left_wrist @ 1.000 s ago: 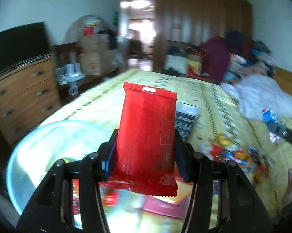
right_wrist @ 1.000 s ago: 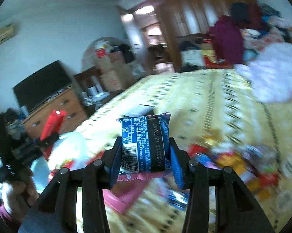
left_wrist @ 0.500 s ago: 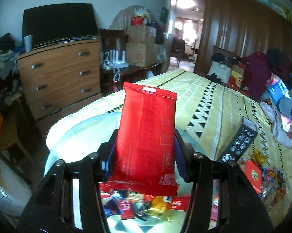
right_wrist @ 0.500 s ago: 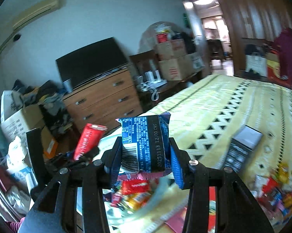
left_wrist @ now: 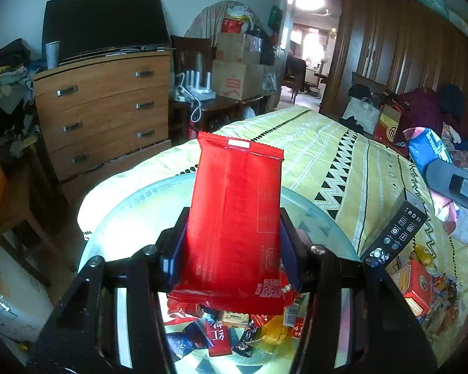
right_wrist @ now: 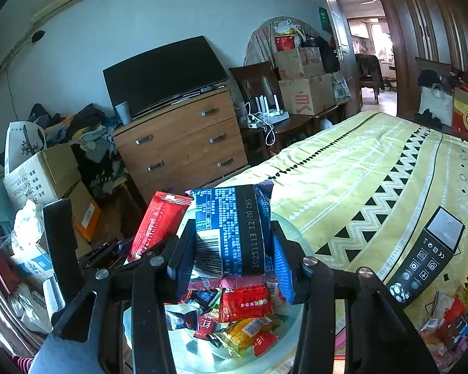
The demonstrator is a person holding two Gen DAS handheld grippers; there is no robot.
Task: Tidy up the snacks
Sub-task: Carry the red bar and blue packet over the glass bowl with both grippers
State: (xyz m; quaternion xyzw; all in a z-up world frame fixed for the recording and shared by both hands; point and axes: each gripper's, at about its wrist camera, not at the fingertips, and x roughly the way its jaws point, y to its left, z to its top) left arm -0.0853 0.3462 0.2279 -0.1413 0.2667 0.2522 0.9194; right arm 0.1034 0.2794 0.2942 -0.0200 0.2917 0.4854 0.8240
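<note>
Left gripper (left_wrist: 231, 249) is clamped on a red packet (left_wrist: 234, 218), pads pressing both long edges, jaws only as wide as the packet. Packet stands upright between the fingers, top seal up, bottom seal hanging just past the pads. Right gripper (right_wrist: 231, 258) is clamped on a blue packet (right_wrist: 234, 227), barcode and print facing the camera, pads against both sides. Both packets are up in the air over a clear round bowl (left_wrist: 134, 218) sitting at the corner of the bed, on the yellow patterned bedspread (left_wrist: 343, 162). Bowl already has a pile of small wrapped snacks (right_wrist: 234, 314) in it: red, yellow and dark wrappers. In the right wrist view the left gripper with its red packet shows just left of the blue one, close beside it, not touching as far as I can tell. A black remote control (right_wrist: 427, 258) lies on the bedspread right of the bowl. More loose snacks (left_wrist: 421, 290) are scattered on the bedspread beyond the remote. A wooden dresser (left_wrist: 106, 109) with a TV (left_wrist: 103, 21) on top stands behind the bed.
</note>
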